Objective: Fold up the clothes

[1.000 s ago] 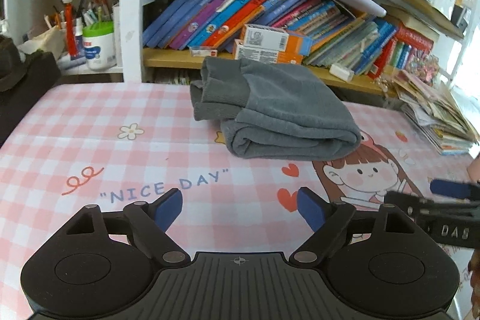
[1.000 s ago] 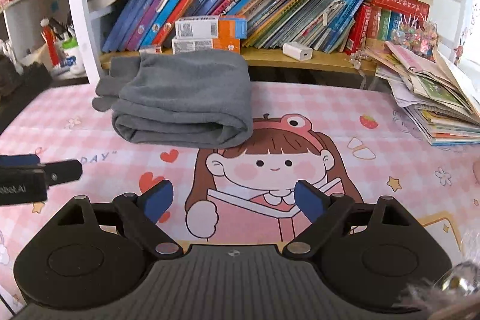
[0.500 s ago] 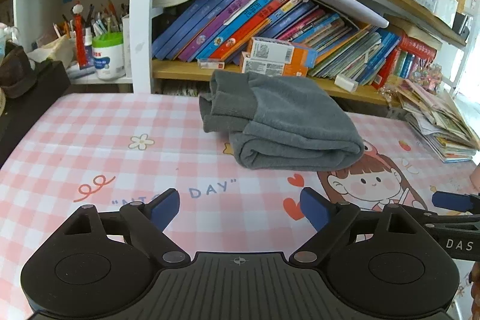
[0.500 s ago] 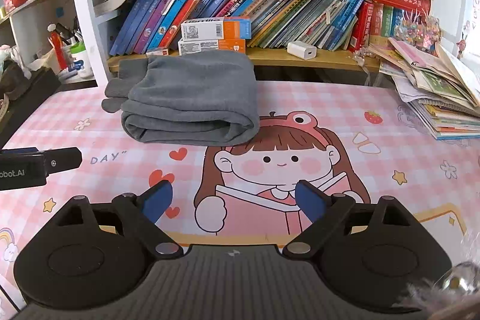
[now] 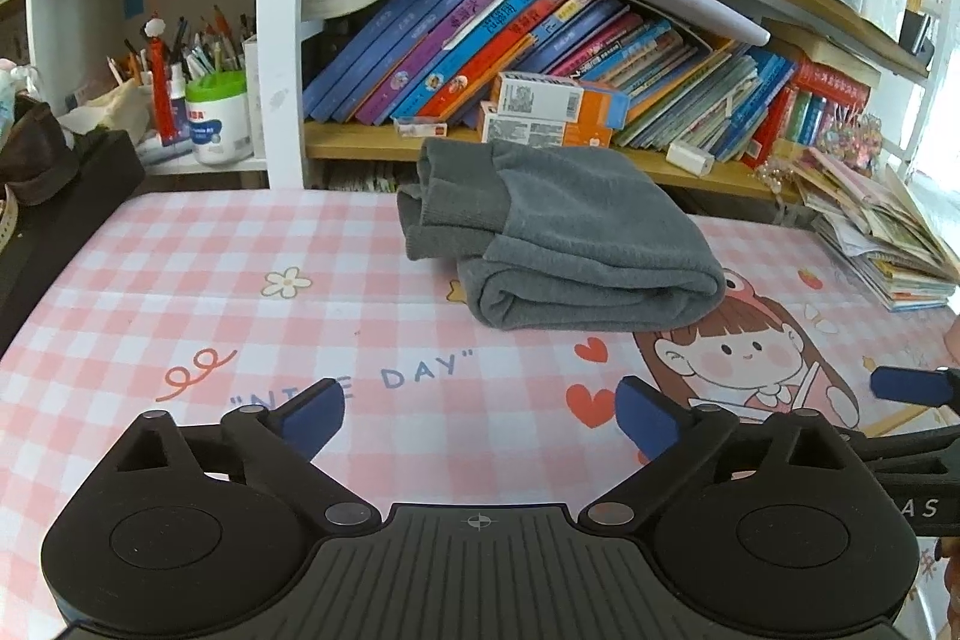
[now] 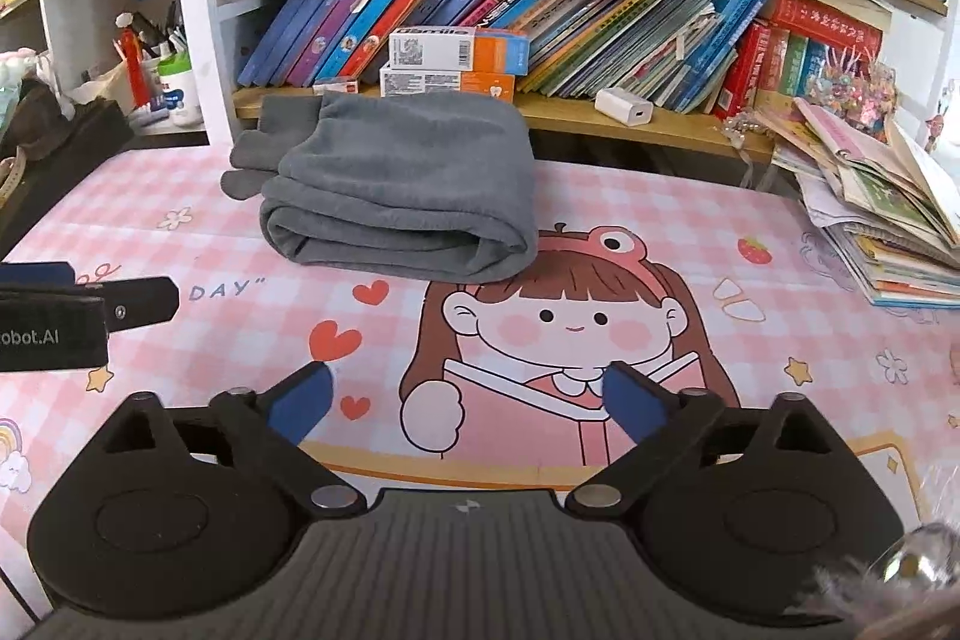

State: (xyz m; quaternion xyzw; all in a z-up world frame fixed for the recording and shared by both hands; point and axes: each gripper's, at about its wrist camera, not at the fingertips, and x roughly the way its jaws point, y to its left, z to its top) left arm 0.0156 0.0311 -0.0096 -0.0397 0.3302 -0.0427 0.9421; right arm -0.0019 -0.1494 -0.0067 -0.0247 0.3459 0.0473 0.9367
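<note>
A grey garment (image 5: 564,244) lies folded in a thick bundle on the pink checked tablecloth (image 5: 180,280), near the back edge by the bookshelf; it also shows in the right wrist view (image 6: 402,190). Its ribbed cuffs stick out at the left. My left gripper (image 5: 480,415) is open and empty, well in front of the bundle. My right gripper (image 6: 468,400) is open and empty, over the cartoon girl print, also short of the bundle. Each gripper shows at the edge of the other's view.
A bookshelf (image 5: 540,40) full of slanted books runs along the table's back edge. Small boxes (image 5: 552,112) sit right behind the garment. A stack of magazines (image 6: 882,220) lies at the right. A black object (image 5: 54,220) borders the table's left side.
Both grippers have drawn back and up from the garment, so it looks smaller and farther. The garment has not moved. Both jaws stay open.
</note>
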